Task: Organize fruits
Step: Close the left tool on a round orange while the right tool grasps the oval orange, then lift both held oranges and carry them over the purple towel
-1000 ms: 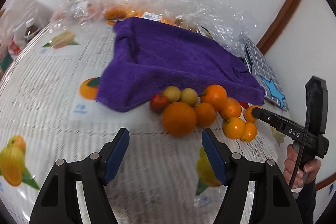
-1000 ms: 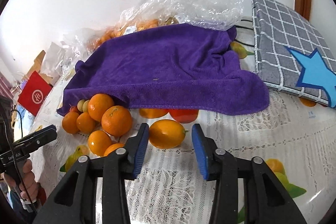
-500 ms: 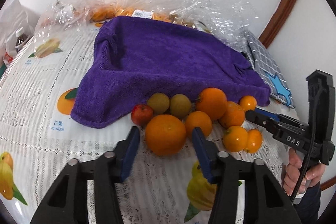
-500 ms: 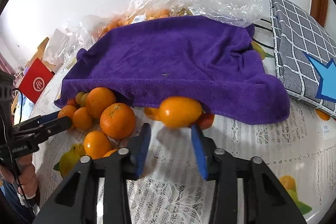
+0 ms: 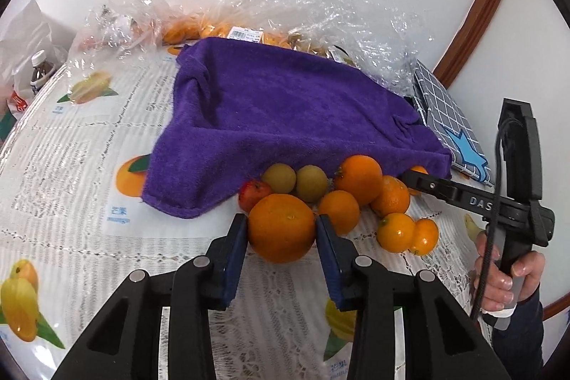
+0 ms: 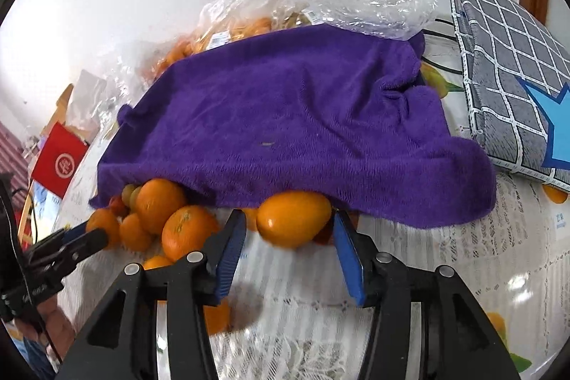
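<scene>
A pile of oranges and small fruits lies at the front edge of a purple towel (image 5: 285, 116). My left gripper (image 5: 281, 230) is shut on the big orange (image 5: 281, 227) at the front of the pile, both blue pads against its sides. In the right wrist view my right gripper (image 6: 290, 223) is open, its jaws on either side of an oval orange-yellow fruit (image 6: 294, 218) at the towel's (image 6: 302, 116) edge, with a gap on each side. More oranges (image 6: 188, 230) lie to its left.
Clear plastic bags (image 5: 320, 9) with more fruit sit behind the towel. A grey checked cushion (image 6: 509, 81) with a blue star lies to the right. A bottle (image 5: 39, 70) stands at far left. The table (image 5: 71, 166) has a lace cloth over fruit prints.
My left gripper moved forward and closed on the big orange. My right gripper advanced toward the towel; the oval fruit now lies between its open jaws at the towel's edge.
</scene>
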The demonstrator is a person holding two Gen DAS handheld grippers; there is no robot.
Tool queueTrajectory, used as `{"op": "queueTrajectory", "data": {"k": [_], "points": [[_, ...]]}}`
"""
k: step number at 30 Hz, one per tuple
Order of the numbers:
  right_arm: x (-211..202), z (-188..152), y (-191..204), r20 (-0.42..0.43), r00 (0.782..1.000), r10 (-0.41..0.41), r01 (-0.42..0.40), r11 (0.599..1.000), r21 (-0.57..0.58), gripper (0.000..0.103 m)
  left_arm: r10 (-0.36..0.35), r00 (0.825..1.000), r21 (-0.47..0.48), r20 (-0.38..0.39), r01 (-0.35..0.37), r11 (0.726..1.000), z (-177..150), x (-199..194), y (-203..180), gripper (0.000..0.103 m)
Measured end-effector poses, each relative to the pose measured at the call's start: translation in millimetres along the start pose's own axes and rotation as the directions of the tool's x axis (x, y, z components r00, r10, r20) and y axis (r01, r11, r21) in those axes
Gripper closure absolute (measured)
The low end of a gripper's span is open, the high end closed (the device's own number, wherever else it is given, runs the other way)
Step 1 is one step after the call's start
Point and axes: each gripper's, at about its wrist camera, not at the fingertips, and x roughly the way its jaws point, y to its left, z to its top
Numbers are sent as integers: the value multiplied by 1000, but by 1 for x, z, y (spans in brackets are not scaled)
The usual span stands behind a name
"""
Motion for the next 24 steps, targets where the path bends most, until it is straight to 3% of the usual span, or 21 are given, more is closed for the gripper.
{"op": "queueTrajectory", "data": {"k": [2,4,15,18,24], "points": [[2,2,2,7,1000,-8,8,1000,8,55,2,1000,-5,4,-2,1000,1,-2,3,66],[5,2,6,14,999,-30,30,1000,-4,68,4,1000,-11,4,-4,1000,1,-4,6,66],[-28,-7,-1,37,999,-36,36,999,-6,68,7,1000,2,11,-7,1000,17,-18,-8,66],[-45,-6,-3,63,997,-47,47,999,-7,68,-9,1000,0,3,9,1000,30,-23,-15,66],[-80,12,-5,138,988,-65,67,998,-9,68,-20,998,32,60,18,999,69,-41,-31,66]]}}
